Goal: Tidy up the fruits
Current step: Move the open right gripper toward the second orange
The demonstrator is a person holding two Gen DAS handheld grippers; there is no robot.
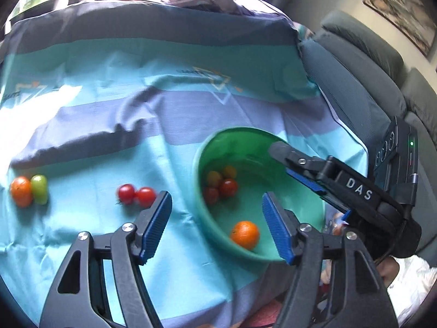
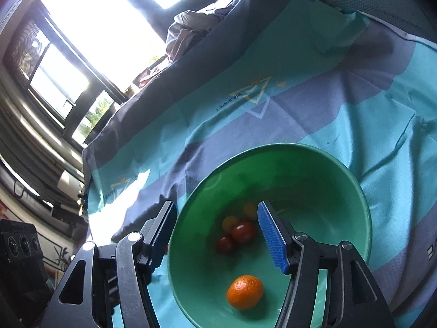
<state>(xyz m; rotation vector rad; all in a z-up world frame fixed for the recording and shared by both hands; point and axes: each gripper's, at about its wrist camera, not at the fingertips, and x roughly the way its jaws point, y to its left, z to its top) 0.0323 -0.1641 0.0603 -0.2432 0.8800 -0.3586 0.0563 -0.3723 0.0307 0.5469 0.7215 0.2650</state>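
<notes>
The striped teal-and-purple cloth point(image 1: 177, 114) covering the table carries everything, and the round green plastic bowl point(image 1: 211, 142) on it serves as the landmark. Inside the bowl lie a small orange mandarin point(image 1: 245, 234) near its close wall and a cluster of red and yellow cherry tomatoes point(image 1: 220, 183) toward its left wall. Out on the cloth, left of the bowl, sit two red cherry tomatoes point(image 1: 136, 194) touching each other, and well farther left an orange mandarin pressed against a green fruit point(image 1: 39, 189). The left hand-held gripper point(image 1: 217, 227) stands wide apart and empty, straddling the bowl's left rim, so the loose tomato pair lies just beyond its left finger. The right hand-held gripper point(image 2: 215, 235) is likewise spread and empty over the bowl. The left one looks nearer to the remaining fruit.
</notes>
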